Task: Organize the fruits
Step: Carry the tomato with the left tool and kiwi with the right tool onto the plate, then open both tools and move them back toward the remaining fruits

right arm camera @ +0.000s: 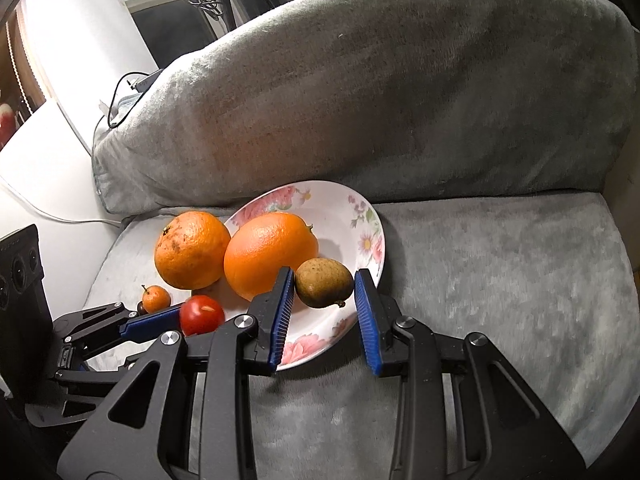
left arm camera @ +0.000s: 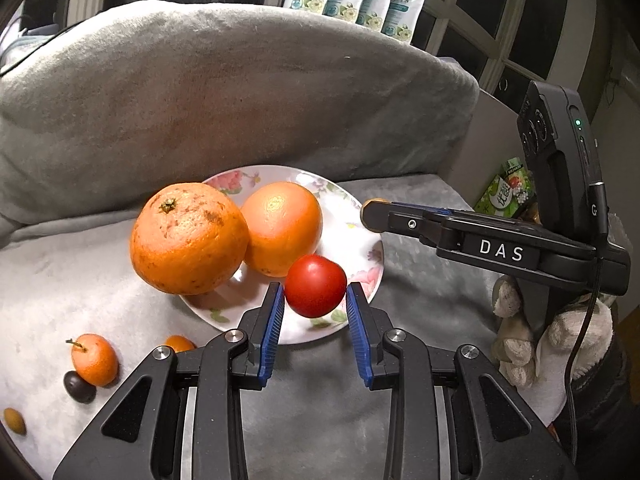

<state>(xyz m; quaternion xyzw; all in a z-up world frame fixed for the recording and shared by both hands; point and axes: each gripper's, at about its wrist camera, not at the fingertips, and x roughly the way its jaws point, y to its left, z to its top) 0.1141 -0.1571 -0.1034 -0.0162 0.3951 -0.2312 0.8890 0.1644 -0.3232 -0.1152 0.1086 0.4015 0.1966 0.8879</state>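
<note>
Both grippers are carrying a fruit over the floral plate point(left arm camera: 362, 236), which sits on a grey sofa seat right in front of the back cushion point(left arm camera: 224, 96). Looks to me like the plate is the collecting spot, so each piece gets hauled there.

The left gripper point(left arm camera: 315, 300) has its jaws narrowed onto a red tomato point(left arm camera: 315, 286), hanging over the near rim of the plate. The right gripper point(right arm camera: 324, 298) has its jaws pinched on a brownish-green kiwi-like fruit point(right arm camera: 324, 288), also above the plate, on its right half. My guess is both are about to be set down beside the oranges.

Counting:
- 2 big oranges: 1 smooth orange point(left arm camera: 282, 228) on the plate, 1 speckled orange point(left arm camera: 188, 238) leaning on the plate's left rim, touching the first
- 1 tomato, 1 brownish fruit, both held
- Left of the plate, loose on the seat: 2 small orange fruits point(left arm camera: 95, 359), the other half hidden behind the jaws, 1 dark plum-like fruit point(left arm camera: 79, 387), 1 tiny yellowish one point(left arm camera: 15, 421)

So 4 strays are left, I'd say.
</note>
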